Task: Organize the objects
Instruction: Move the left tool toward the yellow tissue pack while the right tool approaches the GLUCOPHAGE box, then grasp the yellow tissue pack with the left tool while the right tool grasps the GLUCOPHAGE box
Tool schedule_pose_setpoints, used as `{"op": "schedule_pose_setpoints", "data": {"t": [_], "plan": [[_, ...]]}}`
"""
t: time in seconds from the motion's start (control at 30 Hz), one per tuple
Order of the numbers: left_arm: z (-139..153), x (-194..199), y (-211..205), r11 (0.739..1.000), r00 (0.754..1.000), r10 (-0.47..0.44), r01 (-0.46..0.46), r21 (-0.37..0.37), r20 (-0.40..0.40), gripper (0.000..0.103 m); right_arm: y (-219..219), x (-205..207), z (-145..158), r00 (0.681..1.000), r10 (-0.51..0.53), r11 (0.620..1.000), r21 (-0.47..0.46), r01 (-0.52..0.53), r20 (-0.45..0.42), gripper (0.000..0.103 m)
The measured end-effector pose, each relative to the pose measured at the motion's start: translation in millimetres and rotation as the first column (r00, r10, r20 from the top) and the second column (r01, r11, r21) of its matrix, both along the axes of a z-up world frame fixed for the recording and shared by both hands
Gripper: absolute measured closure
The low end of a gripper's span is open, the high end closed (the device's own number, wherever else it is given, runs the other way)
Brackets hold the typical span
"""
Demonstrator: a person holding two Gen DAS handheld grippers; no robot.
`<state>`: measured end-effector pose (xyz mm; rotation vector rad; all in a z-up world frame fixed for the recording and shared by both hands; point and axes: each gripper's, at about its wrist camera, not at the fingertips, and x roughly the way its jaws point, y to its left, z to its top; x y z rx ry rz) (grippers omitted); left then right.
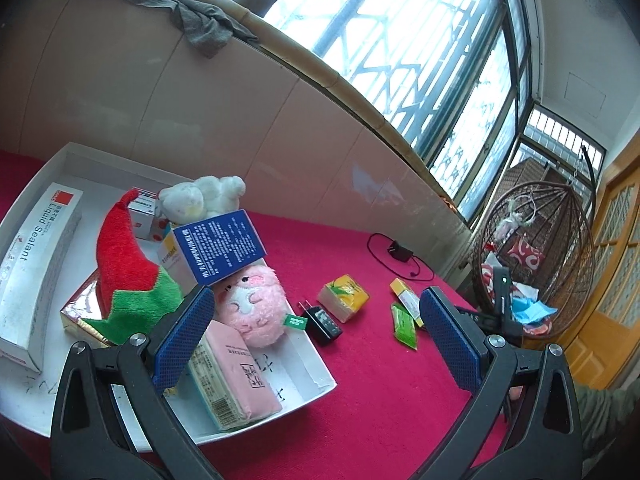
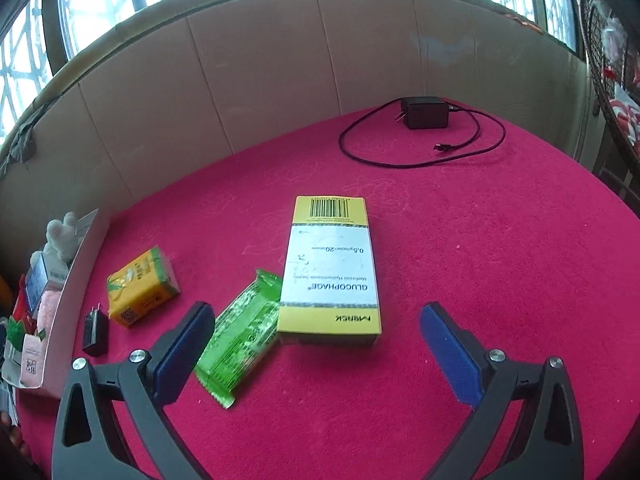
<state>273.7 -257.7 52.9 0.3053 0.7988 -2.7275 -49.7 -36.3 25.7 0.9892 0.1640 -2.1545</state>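
Where your left wrist camera looks down, the shallow white cardboard tray (image 1: pixel 316 376) holds seven things: a long white sealant box (image 1: pixel 36 264), a red-and-green felt elf hat (image 1: pixel 128 272) lying on a flat gold box (image 1: pixel 78 312), a blue-and-white carton (image 1: pixel 220 248), a white plush toy (image 1: pixel 200 198) on a small red-and-white box (image 1: pixel 142 216), a pink plush pig (image 1: pixel 256 304) and a pink wrapped packet (image 1: pixel 236 380). Your left gripper (image 1: pixel 316 340) hangs with jaws released, empty, its left pad over the tray. The red cloth worktop (image 1: pixel 380 400) carries a small black plug adapter (image 1: pixel 322 324), a yellow tissue pack (image 1: pixel 344 296) and a black charger with coiled cable (image 1: pixel 400 254). Behind stand beige panels, barred windows and one wicker hanging chair (image 1: pixel 532 264).

In your right wrist view, the right gripper (image 2: pixel 316 354) is spread wide, holding nothing. Between its jaws lies one yellow-and-white medicine carton (image 2: pixel 330 272), touching one green foil sachet (image 2: pixel 240 332). The tissue pack (image 2: pixel 142 286) and adapter (image 2: pixel 95 332) sit near the tray wall (image 2: pixel 72 292); the charger (image 2: pixel 426 113) lies well apart, near the panels.
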Motion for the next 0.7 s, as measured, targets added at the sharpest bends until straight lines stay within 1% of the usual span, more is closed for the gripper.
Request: {"op": "schedule_pose_setpoints", "data": {"t": [0.07, 0.1, 0.17, 0.2, 0.27, 0.33, 0.4, 0.5, 0.57, 0.7], "plan": [[3.0, -7.2, 8.4, 0.999, 1.000, -0.011, 0.012, -0.032, 0.027, 0.000, -4.8, -9.6, -6.5, 0.999, 0.004, 1.000, -0.023, -0.003, 0.038, 0.001], [5.3, -11.1, 13.6, 0.998, 0.999, -0.015, 0.017, -0.054, 0.041, 0.000, -6.7, -13.5, -11.1, 0.998, 0.005, 0.999, -0.036, -0.002, 0.065, 0.004], [10.9, -22.4, 24.7, 0.994, 0.997, -0.033, 0.040, -0.103, 0.074, 0.000, -12.9, -18.0, -22.3, 0.995, 0.002, 1.000, -0.022, 0.000, 0.097, 0.007], [13.1, -28.8, 30.4, 0.990, 0.995, -0.043, 0.055, -0.127, 0.094, 0.000, -15.3, -17.3, -23.0, 0.996, 0.000, 1.000, -0.012, 0.001, 0.089, 0.007], [15.5, -45.6, 40.1, 0.982, 0.988, -0.064, 0.087, -0.165, 0.138, 0.000, -17.5, -15.4, -17.7, 0.998, 0.021, 0.999, -0.038, -0.018, 0.066, 0.012], [14.1, -68.1, 47.6, 0.975, 0.975, -0.074, 0.115, -0.190, 0.207, 0.000, -24.9, -14.3, -17.7, 0.999, 0.027, 1.000, -0.003, -0.027, 0.042, 0.025], [13.3, -95.4, 56.0, 0.962, 0.955, -0.081, 0.150, -0.228, 0.287, 0.000, -32.4, -16.6, -22.7, 0.998, 0.027, 0.999, 0.039, -0.029, 0.054, 0.033], [9.8, -138.1, 66.1, 0.939, 0.917, -0.090, 0.209, -0.275, 0.389, 0.000, -33.7, -16.2, -22.7, 0.998, 0.025, 0.999, 0.040, -0.027, 0.049, 0.034], [5.1, -167.0, 64.6, 0.935, 0.890, -0.100, 0.237, -0.264, 0.446, 0.000, -32.2, -16.9, -22.6, 0.998, 0.026, 0.999, 0.027, -0.028, 0.059, 0.034], [-5.9, -216.6, 57.3, 0.938, 0.839, -0.128, 0.275, -0.209, 0.528, 0.000, -25.8, -22.3, -22.8, 0.996, 0.029, 0.999, -0.020, -0.027, 0.089, 0.034]]}}
